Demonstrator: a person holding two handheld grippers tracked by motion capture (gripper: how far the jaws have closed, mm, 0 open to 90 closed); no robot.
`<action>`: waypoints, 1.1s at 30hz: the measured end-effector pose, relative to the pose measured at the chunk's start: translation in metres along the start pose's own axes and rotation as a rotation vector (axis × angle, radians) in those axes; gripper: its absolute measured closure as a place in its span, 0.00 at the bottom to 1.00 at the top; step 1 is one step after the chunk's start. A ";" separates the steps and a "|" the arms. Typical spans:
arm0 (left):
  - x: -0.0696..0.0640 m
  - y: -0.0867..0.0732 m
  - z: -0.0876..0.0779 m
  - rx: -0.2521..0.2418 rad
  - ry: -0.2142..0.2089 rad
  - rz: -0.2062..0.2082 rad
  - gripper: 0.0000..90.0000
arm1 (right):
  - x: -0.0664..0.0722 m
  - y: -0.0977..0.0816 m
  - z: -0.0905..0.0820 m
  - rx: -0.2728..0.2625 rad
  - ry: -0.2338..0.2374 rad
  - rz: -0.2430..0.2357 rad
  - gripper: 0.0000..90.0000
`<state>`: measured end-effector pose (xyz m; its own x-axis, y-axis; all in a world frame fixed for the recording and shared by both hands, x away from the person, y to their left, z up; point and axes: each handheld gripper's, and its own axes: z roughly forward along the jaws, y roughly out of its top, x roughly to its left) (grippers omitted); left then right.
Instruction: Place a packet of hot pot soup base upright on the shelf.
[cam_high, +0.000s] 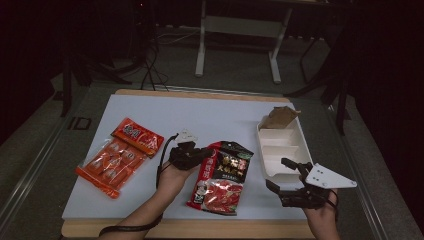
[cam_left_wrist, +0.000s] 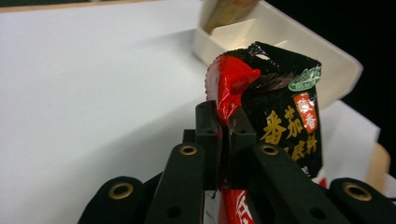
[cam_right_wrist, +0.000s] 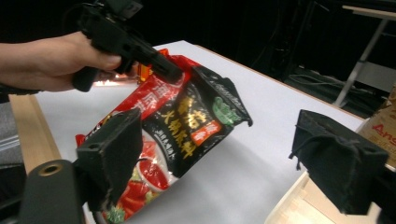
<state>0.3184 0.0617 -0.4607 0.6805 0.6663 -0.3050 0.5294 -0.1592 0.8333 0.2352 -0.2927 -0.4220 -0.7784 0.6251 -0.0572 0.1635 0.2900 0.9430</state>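
A black and red soup-base packet (cam_high: 223, 176) lies in the middle of the white board (cam_high: 200, 115). My left gripper (cam_high: 202, 156) is shut on its left edge. In the left gripper view the jaws (cam_left_wrist: 226, 128) pinch the red crumpled edge of the packet (cam_left_wrist: 280, 116), whose upper part is raised off the board. My right gripper (cam_high: 277, 173) stands open to the packet's right with nothing between its pads. In the right gripper view the packet (cam_right_wrist: 187, 126) hangs tilted from the left gripper (cam_right_wrist: 159, 65), ahead of the open right gripper (cam_right_wrist: 229, 158).
An orange sausage packet (cam_high: 120, 157) lies at the board's left. A white compartment tray (cam_high: 295, 145) sits at the right edge, with a brown paper bag (cam_high: 278, 117) at its far end. The tray (cam_left_wrist: 336, 70) is just beyond the held packet. Table legs stand behind the board.
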 end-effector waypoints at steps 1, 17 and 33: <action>-0.001 0.000 -0.002 -0.003 -0.010 0.007 0.97 | 0.000 0.001 0.001 0.011 -0.006 -0.001 0.16; -0.018 0.011 -0.033 -0.107 -0.020 0.077 0.97 | 0.008 0.007 0.016 0.128 0.116 0.157 0.18; -0.026 0.020 -0.034 -0.178 -0.083 0.076 0.97 | 0.001 0.018 0.039 0.112 0.061 0.213 0.17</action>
<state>0.2945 0.0660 -0.4207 0.7584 0.5935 -0.2695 0.3826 -0.0707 0.9212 0.2615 -0.2583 -0.4176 -0.7539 0.6367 0.1618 0.3909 0.2368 0.8894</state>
